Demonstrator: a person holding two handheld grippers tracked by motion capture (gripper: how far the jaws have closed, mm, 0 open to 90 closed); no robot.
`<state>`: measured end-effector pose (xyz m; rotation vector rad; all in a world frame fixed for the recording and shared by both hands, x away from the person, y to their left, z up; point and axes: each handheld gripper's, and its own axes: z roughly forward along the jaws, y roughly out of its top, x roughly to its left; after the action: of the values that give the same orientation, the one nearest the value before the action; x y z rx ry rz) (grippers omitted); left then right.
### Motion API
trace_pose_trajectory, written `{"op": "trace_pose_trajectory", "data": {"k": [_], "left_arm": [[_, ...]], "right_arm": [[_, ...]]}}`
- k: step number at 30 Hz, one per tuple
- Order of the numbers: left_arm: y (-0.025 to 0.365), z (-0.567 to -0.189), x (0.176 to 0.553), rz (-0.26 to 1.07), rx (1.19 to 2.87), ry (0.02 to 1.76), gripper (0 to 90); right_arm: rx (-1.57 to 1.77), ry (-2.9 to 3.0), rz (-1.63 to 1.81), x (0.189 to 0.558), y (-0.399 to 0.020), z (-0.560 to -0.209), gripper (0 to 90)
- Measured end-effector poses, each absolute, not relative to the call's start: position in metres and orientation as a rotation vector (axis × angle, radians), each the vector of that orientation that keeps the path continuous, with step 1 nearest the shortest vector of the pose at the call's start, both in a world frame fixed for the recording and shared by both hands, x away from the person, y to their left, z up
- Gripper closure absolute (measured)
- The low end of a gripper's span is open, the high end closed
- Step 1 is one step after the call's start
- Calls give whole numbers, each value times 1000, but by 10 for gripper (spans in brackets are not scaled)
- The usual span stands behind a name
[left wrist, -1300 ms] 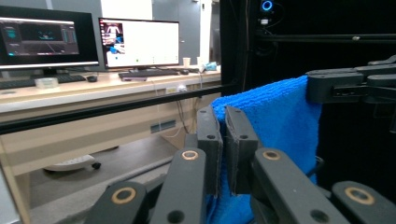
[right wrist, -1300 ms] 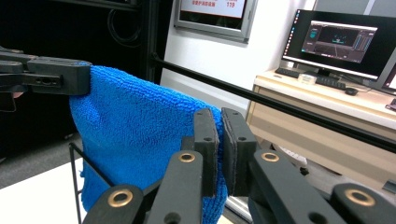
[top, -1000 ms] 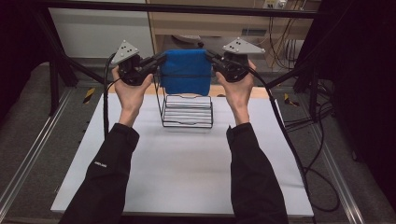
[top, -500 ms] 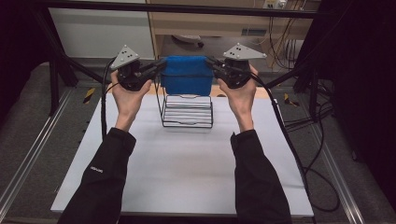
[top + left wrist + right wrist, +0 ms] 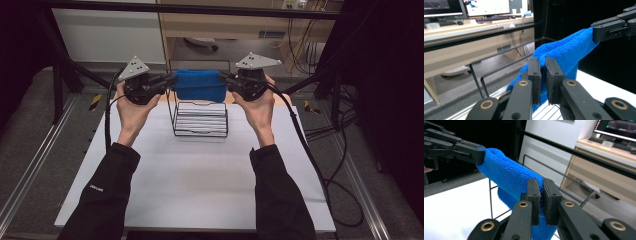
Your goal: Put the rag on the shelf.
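Both my forearms reach forward over the white counter [image 5: 200, 180], black sleeves to the wrists, hands raised level with each other and well apart. My left gripper [image 5: 170, 80] points inward toward the right; my right gripper [image 5: 224, 76] points inward toward the left, each with its grey three-cornered plate on top. Between them hangs the blue terry-cloth towel [image 5: 199, 85], folded, stretched across and held above the counter. Left gripper view: the jaws of my left gripper [image 5: 543, 65] are nearly together, pinching one end of the towel [image 5: 564, 51] in the narrow gap; they have just been easing apart slightly, cloth between them. Right gripper view: the jaws of my right gripper [image 5: 541, 183] are clamped tight on the other end of the towel [image 5: 509, 173]. The towel sits directly above the black wire rack [image 5: 200, 120], which stands on the far middle of the counter; the cloth's lower edge is near the rack's top wires, contact unclear. Cables trail from both grippers down past my wrists.
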<state>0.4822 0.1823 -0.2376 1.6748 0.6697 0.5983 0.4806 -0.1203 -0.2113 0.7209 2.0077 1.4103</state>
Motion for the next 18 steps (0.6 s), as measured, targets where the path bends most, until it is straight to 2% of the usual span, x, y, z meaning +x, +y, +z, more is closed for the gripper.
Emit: {"op": "trace_pose_trajectory", "data": {"k": [6, 12, 15, 18], "left_arm": [[184, -236, 478, 590, 1730, 674, 802], [190, -219, 469, 607, 1728, 695, 705], [189, -208, 468, 612, 1711, 701, 703], [184, -203, 472, 596, 1727, 715, 765]], "right_arm": [[716, 2039, 1411, 478, -122, -218, 849], [714, 2050, 1412, 477, -124, -223, 848], [700, 2061, 1413, 476, -124, -224, 846], [682, 2072, 1404, 474, -123, -227, 845]]}}
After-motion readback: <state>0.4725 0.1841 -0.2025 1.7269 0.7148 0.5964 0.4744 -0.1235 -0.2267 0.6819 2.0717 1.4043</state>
